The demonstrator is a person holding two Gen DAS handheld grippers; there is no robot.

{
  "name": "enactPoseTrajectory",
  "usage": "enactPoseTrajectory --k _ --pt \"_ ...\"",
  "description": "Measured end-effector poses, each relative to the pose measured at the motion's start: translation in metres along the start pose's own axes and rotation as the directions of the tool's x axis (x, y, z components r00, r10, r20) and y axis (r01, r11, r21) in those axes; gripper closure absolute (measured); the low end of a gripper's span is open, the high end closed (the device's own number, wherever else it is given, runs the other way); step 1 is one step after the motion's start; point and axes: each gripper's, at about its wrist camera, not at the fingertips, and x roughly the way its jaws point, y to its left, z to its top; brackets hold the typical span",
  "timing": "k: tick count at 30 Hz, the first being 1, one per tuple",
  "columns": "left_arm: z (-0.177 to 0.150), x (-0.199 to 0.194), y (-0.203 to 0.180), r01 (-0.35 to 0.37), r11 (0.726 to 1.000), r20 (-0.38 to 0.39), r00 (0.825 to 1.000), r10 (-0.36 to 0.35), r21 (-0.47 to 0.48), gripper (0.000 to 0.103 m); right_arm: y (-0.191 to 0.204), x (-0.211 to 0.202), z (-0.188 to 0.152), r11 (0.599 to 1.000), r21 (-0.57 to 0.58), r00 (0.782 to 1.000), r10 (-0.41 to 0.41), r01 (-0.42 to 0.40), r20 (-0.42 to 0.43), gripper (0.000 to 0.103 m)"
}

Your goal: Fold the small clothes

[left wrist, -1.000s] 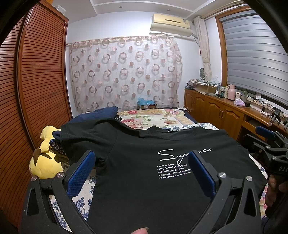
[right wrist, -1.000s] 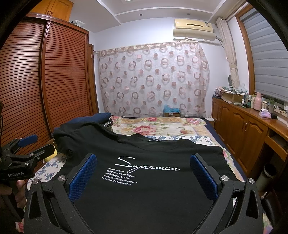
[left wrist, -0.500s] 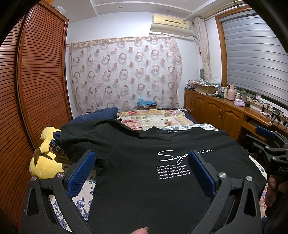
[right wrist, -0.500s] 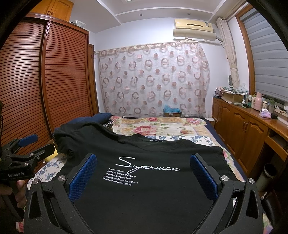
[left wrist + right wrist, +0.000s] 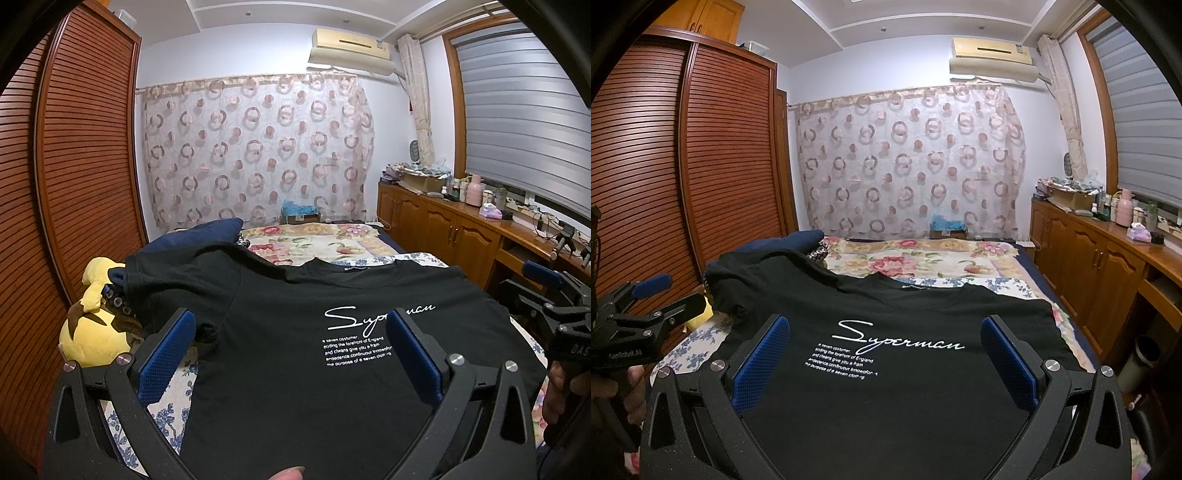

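Comparing this moment with the views a second ago, nothing has shifted: the black T-shirt lies spread face-up across the near end of the bed, its collar toward the far end, one sleeve rumpled at the left edge beside the yellow plush toy. The left gripper and right gripper both hover above it with fingers spread wide, holding nothing. Folding has seemingly not begun; whether the near hem is flat stays hidden.
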Motion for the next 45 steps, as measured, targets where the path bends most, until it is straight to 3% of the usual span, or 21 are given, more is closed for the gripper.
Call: enactPoseTrajectory --k 6,11,24,29,35,40,45 --pt "-0.007 0.011 0.016 -0.005 1.0 -0.032 0.999 0.005 -0.008 0.0 0.001 0.008 0.0 1.0 -0.01 1.0 0.009 -0.009 -0.026 0.0" --pt "-0.011 0.023 0.035 -0.003 1.0 -0.069 0.998 0.002 -0.015 0.0 0.004 0.024 0.0 0.998 -0.022 0.996 0.065 -0.066 -0.066 0.0" --pt "-0.021 0.059 0.114 -0.059 0.998 -0.148 0.988 0.053 -0.032 0.0 0.003 0.069 0.028 0.975 -0.149 0.981 0.15 -0.167 -0.123 0.0" --pt "-0.017 0.081 0.148 -0.074 0.995 -0.19 0.98 0.06 -0.064 0.01 -0.003 0.093 0.03 0.964 -0.154 0.97 0.196 -0.217 -0.141 0.0" --pt "-0.011 0.104 0.182 -0.051 0.987 -0.212 0.977 0.017 -0.155 0.033 -0.014 0.129 0.034 0.954 -0.156 0.955 0.224 -0.255 -0.194 0.0" --pt "-0.001 0.123 0.198 -0.071 0.985 -0.219 0.975 0.035 -0.16 0.05 -0.016 0.16 0.047 0.947 -0.157 0.944 0.243 -0.281 -0.225 0.0" --pt "0.001 0.139 0.21 -0.093 0.981 -0.238 0.97 0.051 -0.169 0.054 -0.017 0.191 0.058 0.94 -0.141 0.928 0.27 -0.312 -0.257 0.0"
